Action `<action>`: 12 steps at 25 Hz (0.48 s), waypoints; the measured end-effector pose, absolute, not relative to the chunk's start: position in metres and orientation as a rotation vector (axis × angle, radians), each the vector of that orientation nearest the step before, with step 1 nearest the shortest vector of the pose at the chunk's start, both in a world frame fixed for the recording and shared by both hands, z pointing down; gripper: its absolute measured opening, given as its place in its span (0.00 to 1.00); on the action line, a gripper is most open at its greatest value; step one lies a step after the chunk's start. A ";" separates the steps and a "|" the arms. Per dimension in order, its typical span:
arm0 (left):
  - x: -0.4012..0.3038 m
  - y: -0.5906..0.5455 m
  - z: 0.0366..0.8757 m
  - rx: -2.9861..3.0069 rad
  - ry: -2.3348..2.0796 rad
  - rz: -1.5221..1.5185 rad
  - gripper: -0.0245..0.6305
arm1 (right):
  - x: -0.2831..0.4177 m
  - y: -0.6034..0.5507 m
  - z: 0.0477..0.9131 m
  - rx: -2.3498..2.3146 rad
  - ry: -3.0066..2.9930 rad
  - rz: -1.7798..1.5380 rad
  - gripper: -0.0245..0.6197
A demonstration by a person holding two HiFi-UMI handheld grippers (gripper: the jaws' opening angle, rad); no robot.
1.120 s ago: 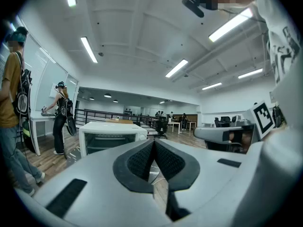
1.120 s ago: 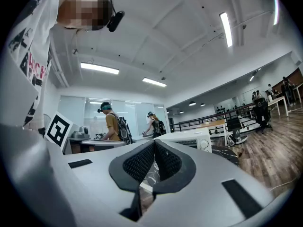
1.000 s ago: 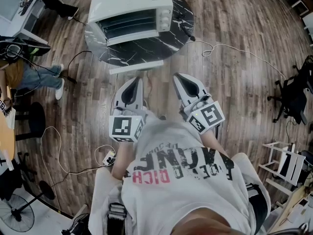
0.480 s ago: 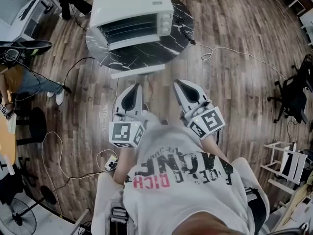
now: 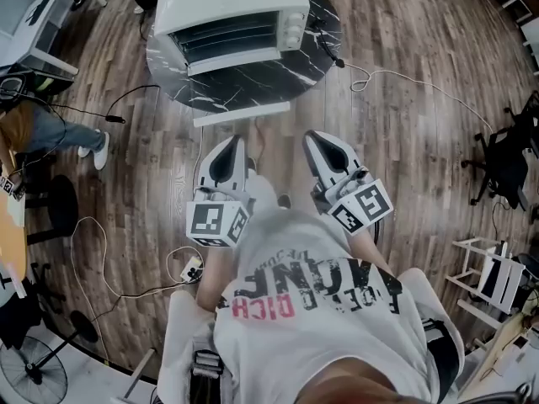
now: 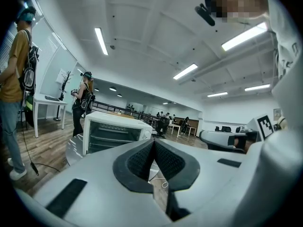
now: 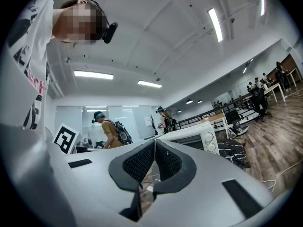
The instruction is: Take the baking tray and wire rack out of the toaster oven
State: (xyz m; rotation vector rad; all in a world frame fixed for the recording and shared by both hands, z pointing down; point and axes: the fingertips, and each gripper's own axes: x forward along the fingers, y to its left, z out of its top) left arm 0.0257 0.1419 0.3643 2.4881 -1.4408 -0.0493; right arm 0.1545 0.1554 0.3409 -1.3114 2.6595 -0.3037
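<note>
Toaster oven [image 5: 227, 19] stays well ahead at the table's [image 5: 278, 78] far edge; our left gripper [image 5: 229, 146] and right gripper [image 5: 318, 140], both clenched empty, have scarcely advanced.

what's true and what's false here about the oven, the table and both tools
1. The left tool and the right tool are both shut with nothing in them. True.
2. The oven stands on a dark round table. True.
3. The left tool is inside the oven. False: it is well short of the oven.
4. In the head view the knobs are on the oven's left side. False: they are on its right side.
5. Both tools are over the floor, not over the table. True.
</note>
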 end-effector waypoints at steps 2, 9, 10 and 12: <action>0.019 0.127 0.369 2.468 -1.441 -0.055 0.02 | 0.150 0.143 0.347 -1.319 2.662 -0.331 0.04; -0.015 0.054 0.376 2.409 -1.403 -0.074 0.02 | 0.121 0.068 0.352 -1.362 2.646 -0.405 0.04; -0.020 0.043 0.375 2.411 -1.392 -0.071 0.02 | 0.115 0.058 0.349 -1.367 2.643 -0.401 0.04; -0.032 0.022 0.372 2.419 -1.369 -0.064 0.02 | 0.101 0.037 0.342 -1.374 2.635 -0.384 0.04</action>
